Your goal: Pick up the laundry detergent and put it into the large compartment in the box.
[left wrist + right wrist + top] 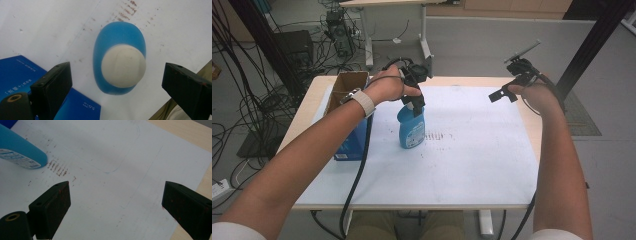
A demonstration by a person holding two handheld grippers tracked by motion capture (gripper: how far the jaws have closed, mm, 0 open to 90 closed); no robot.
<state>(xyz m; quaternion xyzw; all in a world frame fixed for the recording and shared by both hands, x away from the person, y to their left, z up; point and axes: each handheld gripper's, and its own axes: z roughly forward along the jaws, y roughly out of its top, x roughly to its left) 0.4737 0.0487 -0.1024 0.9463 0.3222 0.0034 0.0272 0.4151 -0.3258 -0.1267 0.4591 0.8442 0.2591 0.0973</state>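
Two black jaws of the left gripper (116, 85) stand wide open, straddling the white cap of the blue bottle (119, 56) upright on the white sheet (472, 150). Judged best: lower straight, centre the cap, then close. Right gripper (116, 207) hangs open, empty.

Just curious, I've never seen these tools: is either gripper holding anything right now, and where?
Nothing is held. The left gripper is open above the bottle cap; the right gripper is open over the sheet.
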